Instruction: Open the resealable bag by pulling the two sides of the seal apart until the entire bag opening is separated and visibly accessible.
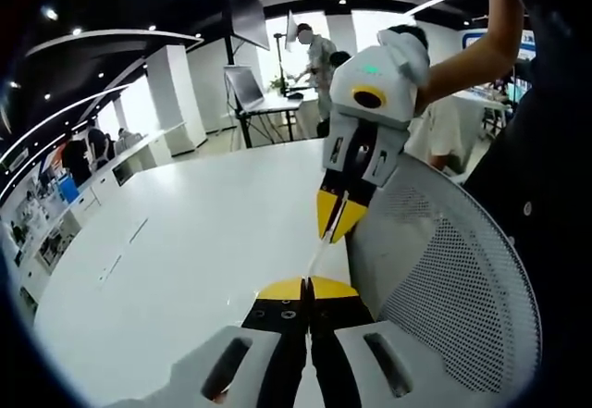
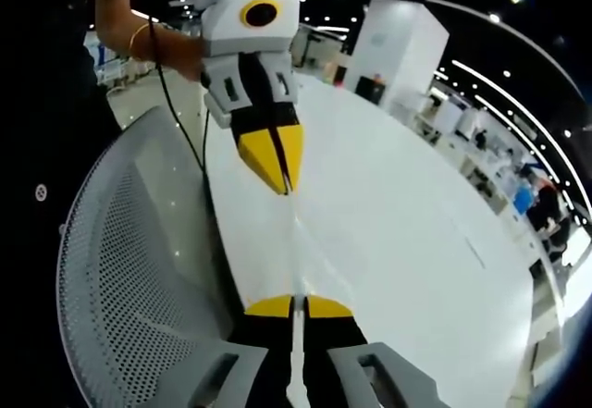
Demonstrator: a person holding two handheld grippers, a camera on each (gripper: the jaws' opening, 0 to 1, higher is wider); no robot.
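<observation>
Two grippers face each other over a broad white surface [image 1: 176,269], with a clear resealable bag [image 1: 319,258] stretched between their yellow tips. No brand, label or readable writing shows on the bag or the grippers; a blue sign at the upper right of the left gripper view is too blurred to read.

The bag is transparent and seen nearly edge-on, so it reads as a thin pale strip with faint glints (its seal line cannot be made out). In the left gripper view it runs from the left gripper [image 1: 306,289] at the bottom up to the right gripper [image 1: 339,221]. In the right gripper view the same film [image 2: 298,260] spans from the right gripper [image 2: 298,307] up to the left gripper [image 2: 281,175]. It is held in the air above the surface's edge, just beside a grey mesh chair back [image 1: 462,306].

Both pairs of fingers are pressed together, each pinching one end of the bag, the yellow pads nearly meeting with only the film between them.

A person's bare forearm [image 1: 472,52] reaches to the right gripper, and a forearm with a thin band at the wrist [image 2: 139,33] holds the left one. People stand by desks in the background.
</observation>
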